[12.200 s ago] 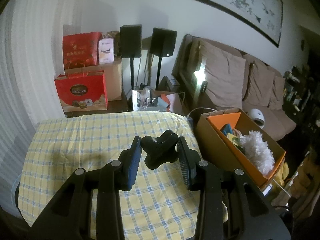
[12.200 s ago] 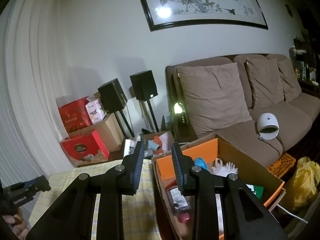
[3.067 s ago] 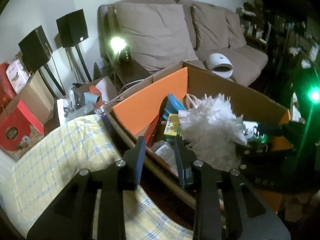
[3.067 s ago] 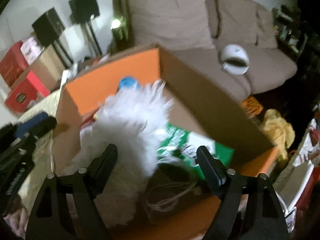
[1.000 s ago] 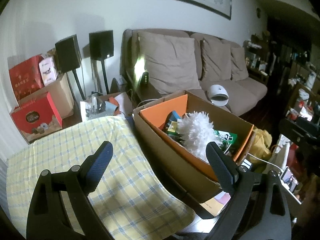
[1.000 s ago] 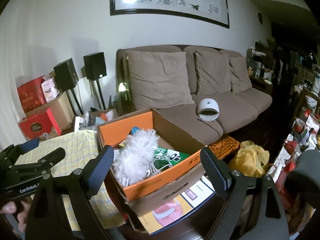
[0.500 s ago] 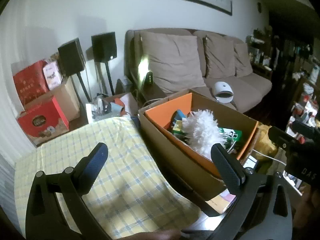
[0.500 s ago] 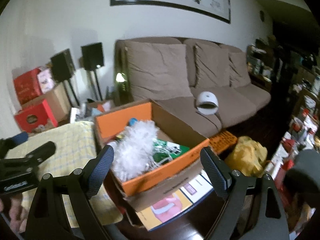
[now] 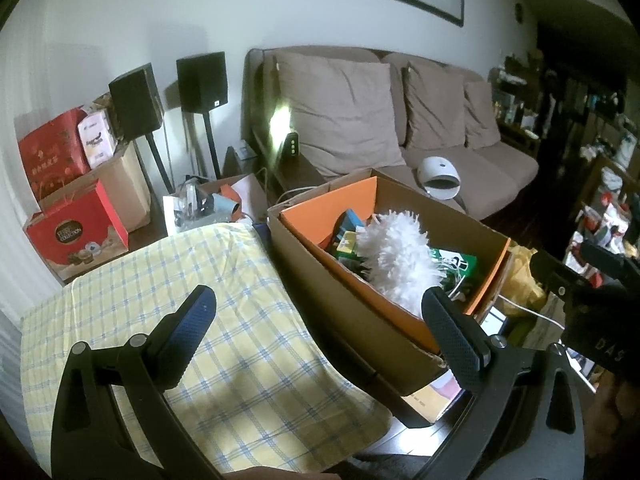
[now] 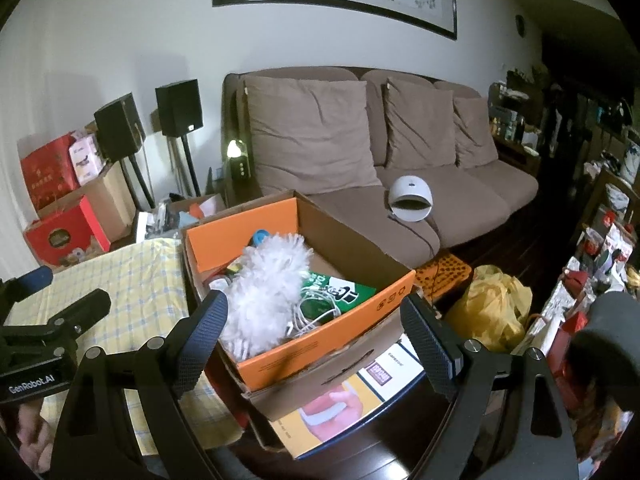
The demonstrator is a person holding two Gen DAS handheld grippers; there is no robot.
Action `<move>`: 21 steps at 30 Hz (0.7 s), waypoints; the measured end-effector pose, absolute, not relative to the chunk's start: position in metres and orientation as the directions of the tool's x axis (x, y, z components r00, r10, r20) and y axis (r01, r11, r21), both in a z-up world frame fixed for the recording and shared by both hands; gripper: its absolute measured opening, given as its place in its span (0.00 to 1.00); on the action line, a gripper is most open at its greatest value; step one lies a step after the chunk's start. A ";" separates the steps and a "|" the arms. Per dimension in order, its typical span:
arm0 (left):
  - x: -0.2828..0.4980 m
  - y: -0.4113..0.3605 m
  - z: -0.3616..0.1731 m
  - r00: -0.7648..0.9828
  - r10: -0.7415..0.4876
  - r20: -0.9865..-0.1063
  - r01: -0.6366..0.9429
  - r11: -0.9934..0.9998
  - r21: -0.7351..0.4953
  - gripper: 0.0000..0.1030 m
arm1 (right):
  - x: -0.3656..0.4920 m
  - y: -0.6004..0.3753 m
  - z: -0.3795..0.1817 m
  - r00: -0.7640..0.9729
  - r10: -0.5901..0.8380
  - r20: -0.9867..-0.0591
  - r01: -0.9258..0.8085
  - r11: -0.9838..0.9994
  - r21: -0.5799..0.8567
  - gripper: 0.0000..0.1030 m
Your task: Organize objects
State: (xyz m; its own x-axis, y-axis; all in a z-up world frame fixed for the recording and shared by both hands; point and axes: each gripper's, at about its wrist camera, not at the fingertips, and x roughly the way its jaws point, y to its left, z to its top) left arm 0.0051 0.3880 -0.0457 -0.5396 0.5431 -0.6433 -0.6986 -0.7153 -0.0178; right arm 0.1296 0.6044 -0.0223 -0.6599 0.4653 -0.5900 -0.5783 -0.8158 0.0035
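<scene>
While both claws gape empty, yellow checked tablecloth [image 9: 248, 312], cardboard box [image 10: 320, 344] beside it, brown sofa [image 10: 440, 184] behind.

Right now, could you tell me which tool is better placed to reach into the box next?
Right, probably. The right tool is open and frames the box directly; the left tool hangs mostly over the tablecloth.

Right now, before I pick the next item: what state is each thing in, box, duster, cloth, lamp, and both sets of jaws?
Box: flaps open, packed with items.
Duster: lying in the box, on top.
Green packet: in the box, beside the duster.
Cables: loose in the box.
Tablecloth: spread flat, nothing on it.
Lamp: lit.
Left gripper: jaws wide open, empty.
Right gripper: jaws wide open, empty.
</scene>
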 end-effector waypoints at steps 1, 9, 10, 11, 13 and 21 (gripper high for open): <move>0.005 0.388 -0.046 -0.541 0.542 -0.644 -0.698 -0.716 -0.016 1.00 | 0.129 0.604 -0.023 -0.658 0.467 -0.591 -0.578 -0.816 0.000 0.87; 0.003 0.388 -0.048 -0.542 0.536 -0.648 -0.699 -0.715 -0.006 1.00 | 0.127 0.605 -0.026 -0.656 0.461 -0.597 -0.575 -0.818 -0.001 0.87; 0.003 0.388 -0.048 -0.541 0.536 -0.648 -0.700 -0.714 -0.006 1.00 | 0.126 0.607 -0.027 -0.655 0.461 -0.599 -0.575 -0.818 -0.001 0.87; 0.003 0.388 -0.048 -0.541 0.536 -0.648 -0.701 -0.713 -0.004 1.00 | 0.126 0.607 -0.028 -0.652 0.462 -0.601 -0.576 -0.817 -0.002 0.87; 0.004 0.389 -0.050 -0.540 0.535 -0.650 -0.703 -0.711 -0.001 1.00 | 0.125 0.608 -0.029 -0.649 0.462 -0.604 -0.578 -0.816 -0.003 0.87; 0.005 0.392 -0.050 -0.536 0.537 -0.652 -0.708 -0.706 0.001 1.00 | 0.124 0.609 -0.032 -0.645 0.465 -0.606 -0.580 -0.815 -0.009 0.87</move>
